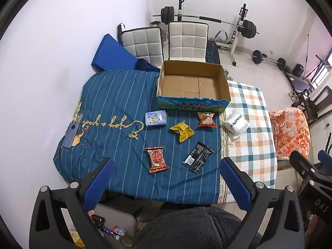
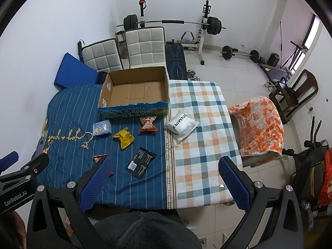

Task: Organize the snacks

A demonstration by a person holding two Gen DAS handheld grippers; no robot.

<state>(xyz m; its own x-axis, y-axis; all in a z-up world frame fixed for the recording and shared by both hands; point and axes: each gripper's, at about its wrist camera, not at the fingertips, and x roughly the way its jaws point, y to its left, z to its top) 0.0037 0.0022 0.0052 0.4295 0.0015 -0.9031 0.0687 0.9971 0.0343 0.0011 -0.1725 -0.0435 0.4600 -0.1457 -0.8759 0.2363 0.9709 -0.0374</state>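
Observation:
An open cardboard box (image 1: 225,83) (image 2: 166,87) stands empty at the far side of the table. In front of it, on the blue striped cloth, lie a pale blue packet (image 1: 156,119) (image 2: 101,128), a yellow packet (image 1: 182,131) (image 2: 123,138), an orange cartoon packet (image 1: 206,119) (image 2: 147,123), a red packet (image 1: 157,159) and a black packet (image 1: 197,157) (image 2: 141,164). A white pouch (image 1: 235,124) (image 2: 182,125) rests on the checked cloth. My left gripper (image 1: 165,181) hangs open above the near edge. My right gripper (image 2: 164,180) is open too, high over the table, its left finger hiding most of the red packet.
A phone (image 1: 70,134) lies at the table's left edge. Two white padded chairs (image 1: 186,39) stand behind the box. A chair with an orange flowered blanket (image 2: 259,124) is at the right. Weight bench and barbells (image 2: 207,25) fill the room behind.

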